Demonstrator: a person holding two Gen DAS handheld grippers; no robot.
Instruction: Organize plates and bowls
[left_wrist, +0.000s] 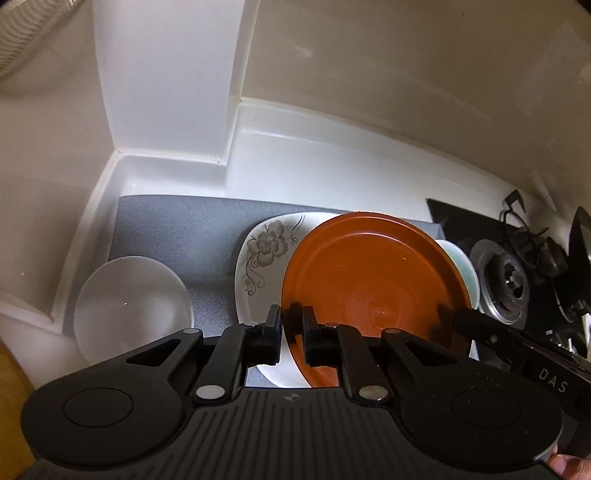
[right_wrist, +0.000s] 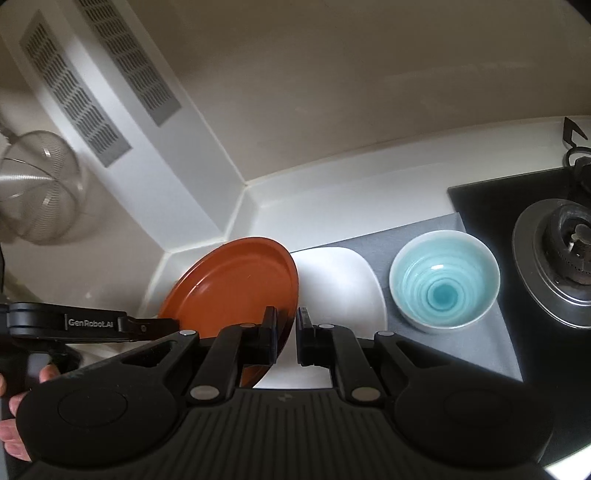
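A brown-orange plate (left_wrist: 373, 284) is held tilted above a white floral square plate (left_wrist: 262, 251). My left gripper (left_wrist: 290, 332) is shut on the orange plate's near left rim. My right gripper (right_wrist: 286, 332) is shut on the same plate's (right_wrist: 236, 280) right rim; it also shows in the left wrist view (left_wrist: 480, 328). The white plate (right_wrist: 340, 280) lies flat on a grey mat (left_wrist: 177, 229). A light blue bowl (right_wrist: 445, 280) stands on the mat to the right of it, partly hidden in the left wrist view (left_wrist: 467, 273). A frosted clear bowl (left_wrist: 133, 306) sits at the left.
A black gas hob with a burner (right_wrist: 569, 251) lies to the right of the mat. A white wall column (left_wrist: 166, 92) and the counter's raised back edge (left_wrist: 332, 140) close the far side. A wire mesh strainer (right_wrist: 37, 188) hangs at the left.
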